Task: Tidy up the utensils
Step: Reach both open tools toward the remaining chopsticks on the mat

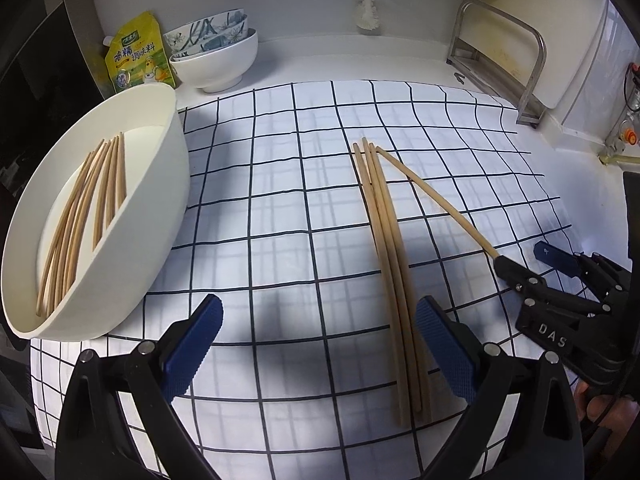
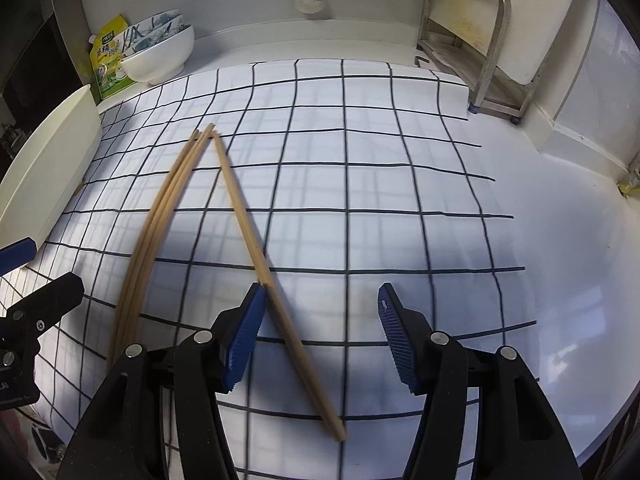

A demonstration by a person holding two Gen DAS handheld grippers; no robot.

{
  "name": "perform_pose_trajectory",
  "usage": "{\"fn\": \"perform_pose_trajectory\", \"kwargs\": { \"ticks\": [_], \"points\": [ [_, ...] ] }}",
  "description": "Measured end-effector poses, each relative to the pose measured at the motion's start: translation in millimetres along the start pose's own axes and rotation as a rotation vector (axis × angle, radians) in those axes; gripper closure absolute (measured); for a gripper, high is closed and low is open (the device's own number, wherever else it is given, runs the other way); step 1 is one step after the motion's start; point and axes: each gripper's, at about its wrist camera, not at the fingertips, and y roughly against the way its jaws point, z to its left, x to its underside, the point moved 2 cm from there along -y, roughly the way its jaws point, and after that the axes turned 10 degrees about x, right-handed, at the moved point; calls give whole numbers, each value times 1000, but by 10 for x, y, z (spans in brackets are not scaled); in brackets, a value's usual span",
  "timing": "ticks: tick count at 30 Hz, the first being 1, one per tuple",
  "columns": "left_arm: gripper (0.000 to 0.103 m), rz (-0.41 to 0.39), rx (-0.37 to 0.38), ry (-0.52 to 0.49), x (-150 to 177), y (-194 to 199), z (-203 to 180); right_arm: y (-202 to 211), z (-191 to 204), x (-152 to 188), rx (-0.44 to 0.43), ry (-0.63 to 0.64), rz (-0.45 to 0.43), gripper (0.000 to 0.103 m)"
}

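Observation:
Three wooden chopsticks [image 1: 386,264] [image 2: 160,232] lie side by side on the checked cloth [image 1: 280,208]. A fourth chopstick [image 1: 436,204] [image 2: 256,248] fans out from their far tips. My left gripper [image 1: 320,348] [image 2: 28,276] is open above the cloth, and the near ends of the three run between its jaws, close to the right pad [image 1: 444,348]. My right gripper [image 2: 322,336] [image 1: 524,258] is open over the fourth chopstick, which runs just beside its left pad [image 2: 246,336]. A white oval tray [image 1: 160,200] [image 2: 52,160] at the left holds several chopsticks [image 1: 88,216].
Stacked bowls [image 1: 218,50] and a yellow seasoning pouch [image 1: 138,54] stand at the back left. A metal rack [image 1: 504,64] with a white board [image 1: 580,60] is at the back right. A brush [image 1: 368,16] hangs on the wall. Bare white counter [image 2: 560,220] lies right of the cloth.

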Motion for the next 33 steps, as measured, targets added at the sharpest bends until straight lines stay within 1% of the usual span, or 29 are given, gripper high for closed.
{"fn": "perform_pose_trajectory", "kwargs": {
  "ticks": [3, 7, 12, 18, 21, 25, 30, 33],
  "points": [
    [7, 3, 0, 14, -13, -60, -14, -3, -62, -16, -26, -1, -1, 47],
    [7, 21, 2, 47, -14, -177, 7, 68, -42, -29, -60, 34, -38, 47],
    [7, 25, -7, 67, -24, -281, 14, 66, -7, -61, -72, 56, -52, 47],
    [7, 30, -54, 44, -21, -375, 13, 47, -27, -67, -85, 49, -50, 47],
    [7, 21, -54, 53, -7, -374, 33, 38, -29, -71, -90, 50, -52, 47],
    [7, 14, -77, 39, 2, -362, 28, 23, -36, -73, -96, 49, -48, 47],
    [7, 41, -89, 32, 30, -402, 36, 25, -12, -82, -104, 63, -49, 47],
    [7, 38, -91, 36, 27, -410, 36, 20, 21, -89, -106, 78, -51, 47]
  ]
}}
